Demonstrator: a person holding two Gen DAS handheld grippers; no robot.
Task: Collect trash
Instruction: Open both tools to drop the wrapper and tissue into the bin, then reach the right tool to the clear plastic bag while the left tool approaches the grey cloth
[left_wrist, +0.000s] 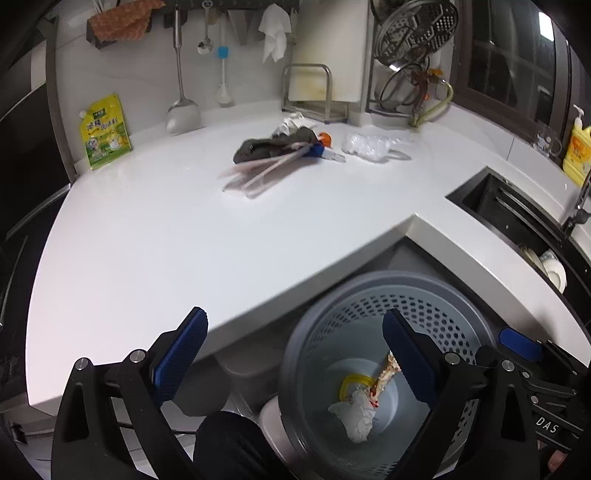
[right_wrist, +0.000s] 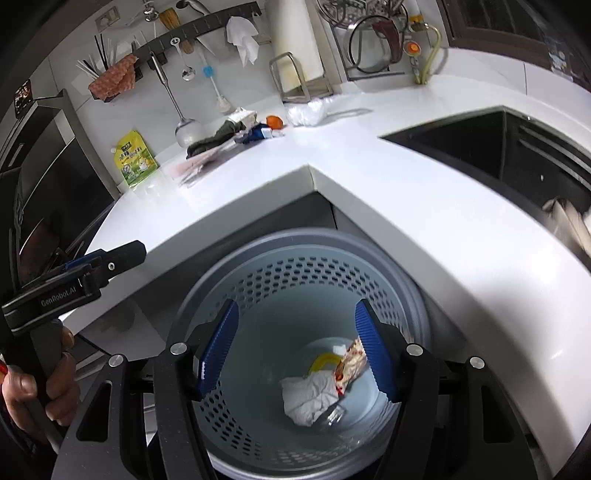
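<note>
Bin below counter corner holds crumpled tissue, wrapper, yellow ring. Right gripper over bin, jaws wide, empty. Left gripper wide, empty. Left to collect: wrappers, clear plastic on far countertop.

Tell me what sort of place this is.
A home kitchen, most likely: a white countertop with a sunken sink, a ladle hanging on the wall, and a dish rack.
</note>
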